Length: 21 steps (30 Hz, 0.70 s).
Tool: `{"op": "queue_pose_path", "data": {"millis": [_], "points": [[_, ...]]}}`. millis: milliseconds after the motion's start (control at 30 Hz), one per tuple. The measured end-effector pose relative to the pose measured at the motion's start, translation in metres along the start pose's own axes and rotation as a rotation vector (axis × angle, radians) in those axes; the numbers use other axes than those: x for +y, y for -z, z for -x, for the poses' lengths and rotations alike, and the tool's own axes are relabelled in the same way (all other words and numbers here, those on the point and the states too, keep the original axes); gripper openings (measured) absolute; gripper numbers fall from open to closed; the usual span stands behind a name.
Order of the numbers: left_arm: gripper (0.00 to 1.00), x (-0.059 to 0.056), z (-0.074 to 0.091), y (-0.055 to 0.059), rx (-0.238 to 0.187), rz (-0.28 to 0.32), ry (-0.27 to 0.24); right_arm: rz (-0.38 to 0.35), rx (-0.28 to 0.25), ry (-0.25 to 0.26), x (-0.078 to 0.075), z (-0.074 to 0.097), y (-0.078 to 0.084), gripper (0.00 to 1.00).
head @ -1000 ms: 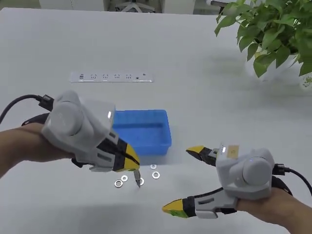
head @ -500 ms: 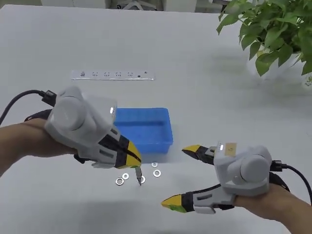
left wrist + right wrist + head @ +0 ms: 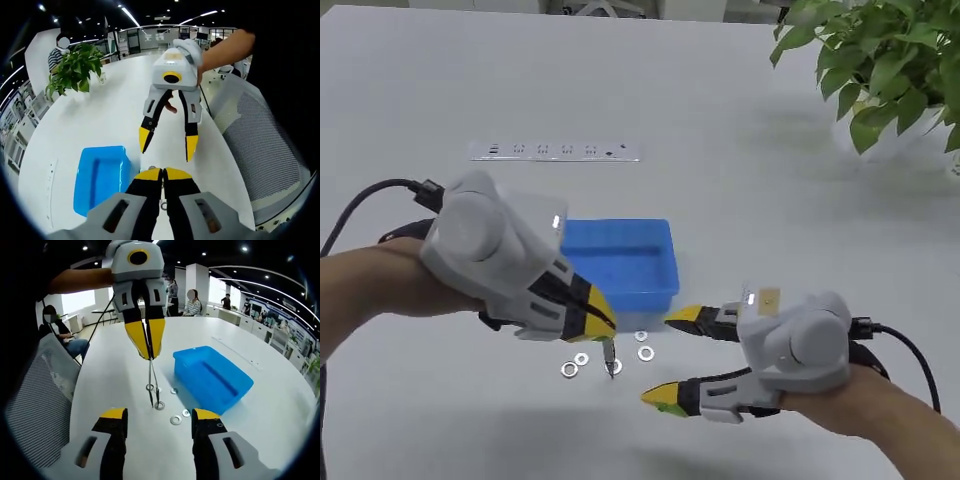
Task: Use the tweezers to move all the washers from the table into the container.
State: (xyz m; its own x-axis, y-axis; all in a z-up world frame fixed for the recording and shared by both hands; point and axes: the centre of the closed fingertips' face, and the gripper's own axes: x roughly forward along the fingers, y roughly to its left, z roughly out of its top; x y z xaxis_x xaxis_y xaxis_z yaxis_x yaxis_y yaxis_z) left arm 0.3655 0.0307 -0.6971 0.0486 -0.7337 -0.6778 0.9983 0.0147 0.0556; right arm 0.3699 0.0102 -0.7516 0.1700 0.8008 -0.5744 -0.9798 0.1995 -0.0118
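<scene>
Left gripper [image 3: 600, 320]: jaws closed on the upper part of the tweezers [image 3: 609, 357], which hang tips-down to the table [image 3: 720, 150]. Right gripper [image 3: 667, 357]: jaws wide apart, holding nothing, set low just right of the work.

Finding 1, task items. Five washers [image 3: 646, 353] lie in a loose cluster on the table, just in front of the blue container [image 3: 630, 292]. From the head view no washer is visible inside the container.

Finding 2, reason for the hold. In the right gripper view the tweezers [image 3: 152, 382] stand steeply, legs slightly apart, with their tips at one of the washers [image 3: 159, 405] (whether it is pinched yet cannot be told). The closed jaws appear meant to keep the thin tool firm while its tips work at the flat ring. The container's nearness to the cluster keeps each carry short. The open right gripper faces the cluster, probably standing by.

Finding 3, change. Against the picture of a second ago, the right gripper has come in toward the washers: its upper tip stood well right of the container's near corner and now lies about level with it. The left gripper and tweezers keep their place over the same washer. The washers are unmoved, the count unchanged. The slight shift of the whole head view is the camera's.
</scene>
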Motion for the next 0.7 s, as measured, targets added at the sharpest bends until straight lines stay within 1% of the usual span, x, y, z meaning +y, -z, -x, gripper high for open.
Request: {"op": "queue_pose_path", "data": {"millis": [133,367,700], "points": [[0.05,0.000,0.000,0.000,0.000,0.001,0.000,0.023,0.002,-0.016,0.001,-0.006,-0.002,0.45],[0.05,0.001,0.000,0.000,0.000,0.001,0.002,0.041,0.002,-0.044,0.005,-0.014,-0.006,0.35],[0.05,0.001,0.000,0.000,0.002,0.000,0.002,0.067,0.000,-0.078,0.009,-0.028,-0.012,0.27]]}}
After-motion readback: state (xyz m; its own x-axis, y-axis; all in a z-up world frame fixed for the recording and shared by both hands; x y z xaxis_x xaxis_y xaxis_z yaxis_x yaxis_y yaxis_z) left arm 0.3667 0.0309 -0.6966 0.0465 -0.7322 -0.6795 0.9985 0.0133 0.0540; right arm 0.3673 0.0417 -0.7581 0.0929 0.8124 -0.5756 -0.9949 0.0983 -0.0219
